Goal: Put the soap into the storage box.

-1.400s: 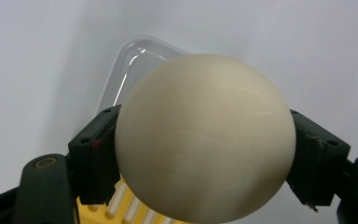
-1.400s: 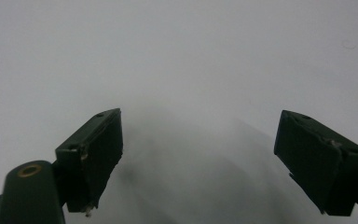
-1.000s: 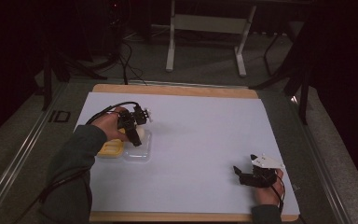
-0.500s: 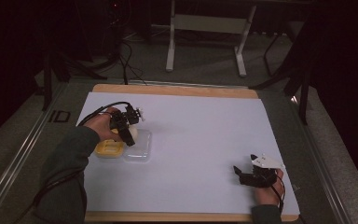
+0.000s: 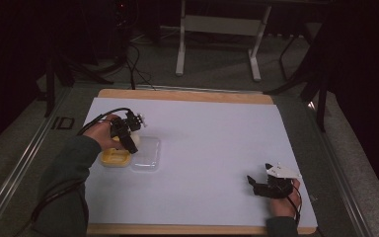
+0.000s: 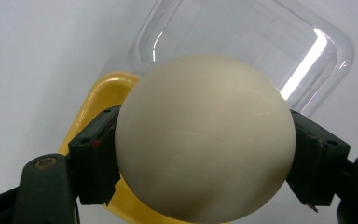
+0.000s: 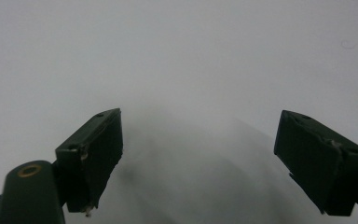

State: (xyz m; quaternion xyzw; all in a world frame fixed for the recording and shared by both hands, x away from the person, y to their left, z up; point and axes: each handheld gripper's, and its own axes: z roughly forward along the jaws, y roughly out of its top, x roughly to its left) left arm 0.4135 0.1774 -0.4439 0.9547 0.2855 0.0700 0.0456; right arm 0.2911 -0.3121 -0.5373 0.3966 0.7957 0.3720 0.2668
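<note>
My left gripper (image 6: 205,161) is shut on a cream-white ball (image 6: 205,140), a pad pressed on each side of it. Beneath the ball lie a yellow tray (image 6: 103,95) and a clear plastic container (image 6: 261,46) side by side. From the high view, the left gripper (image 5: 131,143) hangs over the yellow tray (image 5: 113,159), at the edge where it meets the clear container (image 5: 148,154). My right gripper (image 5: 254,185) rests near the table's front right, and its jaws (image 7: 209,158) stand open over bare white surface with nothing between them.
A white sheet (image 5: 212,138) covers the wooden table. Black cables trail from the left gripper (image 5: 98,118). Beyond the far edge stand a white frame's legs (image 5: 217,29) on a dark floor.
My left hand has carried the ball leftward, from over the clear container toward the yellow tray. The right hand has stayed still.
</note>
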